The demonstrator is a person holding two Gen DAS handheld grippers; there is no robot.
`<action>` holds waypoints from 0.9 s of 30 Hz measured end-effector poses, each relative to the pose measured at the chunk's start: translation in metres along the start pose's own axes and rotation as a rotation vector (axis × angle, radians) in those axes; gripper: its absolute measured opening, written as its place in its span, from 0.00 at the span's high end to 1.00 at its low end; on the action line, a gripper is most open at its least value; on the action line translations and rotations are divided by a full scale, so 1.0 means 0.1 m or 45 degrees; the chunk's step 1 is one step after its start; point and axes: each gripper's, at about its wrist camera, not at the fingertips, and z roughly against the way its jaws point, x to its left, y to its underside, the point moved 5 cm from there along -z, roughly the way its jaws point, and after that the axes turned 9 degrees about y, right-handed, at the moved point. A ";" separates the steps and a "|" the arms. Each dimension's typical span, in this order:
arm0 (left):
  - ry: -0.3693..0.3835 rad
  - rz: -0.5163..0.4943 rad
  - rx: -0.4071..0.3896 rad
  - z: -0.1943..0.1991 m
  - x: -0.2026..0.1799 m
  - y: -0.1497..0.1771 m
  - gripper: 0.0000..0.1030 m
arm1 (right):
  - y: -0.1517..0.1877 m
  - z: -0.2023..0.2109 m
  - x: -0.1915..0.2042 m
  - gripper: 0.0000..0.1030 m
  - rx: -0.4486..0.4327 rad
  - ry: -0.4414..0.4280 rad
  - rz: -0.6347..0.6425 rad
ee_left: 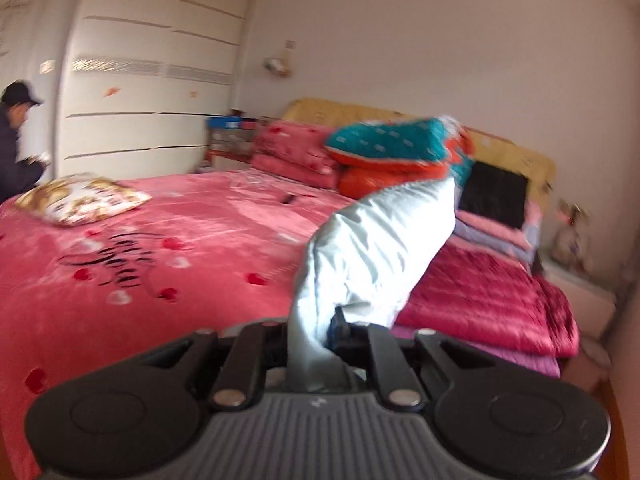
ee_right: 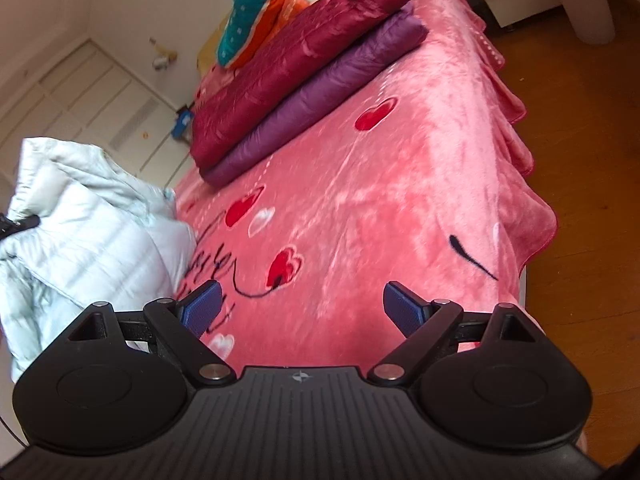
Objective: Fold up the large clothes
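A pale blue quilted jacket [ee_left: 372,248] rises in front of the left wrist camera, lifted off the pink bed cover [ee_left: 160,288]. My left gripper [ee_left: 320,332] is shut on a fold of it, and the cloth hides the fingertips. In the right wrist view the same jacket [ee_right: 92,236] hangs in a bunch at the left. My right gripper [ee_right: 302,308] stands open over the bed cover [ee_right: 380,208], with nothing between its blue pads [ee_right: 204,308].
A folded crimson quilt [ee_right: 296,64] lies on a purple one [ee_right: 320,108] at the bed's far side, with teal-and-orange bedding [ee_left: 392,148] behind. A gold patterned pillow [ee_left: 80,198] lies left. A person [ee_left: 16,144] sits beside the wardrobe [ee_left: 152,64]. Wooden floor [ee_right: 580,120] lies right of the bed.
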 end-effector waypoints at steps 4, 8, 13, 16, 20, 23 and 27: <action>-0.101 0.196 -0.045 0.04 0.76 0.07 0.90 | 0.10 -0.09 0.16 0.00 0.035 0.059 0.122; -0.170 0.350 -0.050 0.00 1.40 0.28 0.90 | 0.18 -0.18 0.26 0.00 0.060 0.134 0.213; -0.250 0.380 -0.012 -0.13 1.90 0.56 0.90 | 0.38 -0.35 0.57 0.00 0.095 0.242 0.452; -0.230 0.363 0.046 -0.30 1.97 0.73 0.90 | 0.50 -0.41 0.84 0.00 0.103 0.247 0.572; -0.093 0.326 0.151 -0.50 1.81 0.97 0.89 | 0.52 -0.54 1.23 0.00 0.116 0.186 0.572; -0.054 0.244 0.209 -0.62 1.60 1.05 0.87 | 0.44 -0.66 1.57 0.00 0.105 0.153 0.568; -0.029 0.278 0.227 -0.67 1.66 1.09 0.86 | 0.24 -0.91 2.05 0.00 0.081 0.076 0.556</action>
